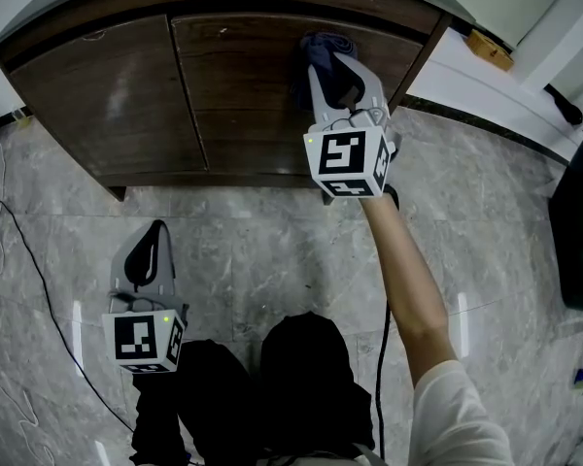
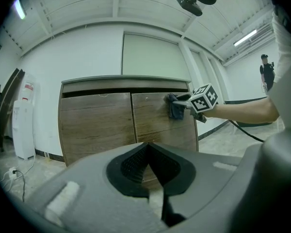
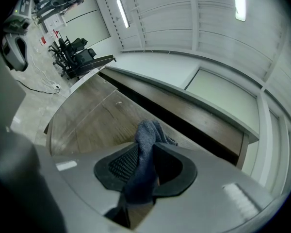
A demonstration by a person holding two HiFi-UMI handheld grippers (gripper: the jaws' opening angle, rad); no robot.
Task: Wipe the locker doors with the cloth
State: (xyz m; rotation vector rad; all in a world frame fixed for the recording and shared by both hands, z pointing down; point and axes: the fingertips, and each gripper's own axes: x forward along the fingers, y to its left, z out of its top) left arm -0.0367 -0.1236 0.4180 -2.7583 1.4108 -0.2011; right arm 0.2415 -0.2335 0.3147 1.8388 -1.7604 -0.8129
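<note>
Dark blue, bunched terry cloth sits pinched between the jaws of my right gripper – the pads are closed on its middle, with a tuft sticking out past the tips and a tail hanging down behind them. From the head view, that cloth is pressed against the right-hand door of the low brown wood-grain locker, high up and close to the door's outer edge. The left gripper view shows the same: cloth against the upper corner of that door, my bare forearm reaching out to it.

The left-hand door has nothing touching it.

My left gripper hangs low over the grey marble-patterned tile floor, well back from the locker and pointing towards it. Its jaws are drawn together tip to tip – nothing is caught between them. A thin black cable trails across the tiles on the left.
</note>
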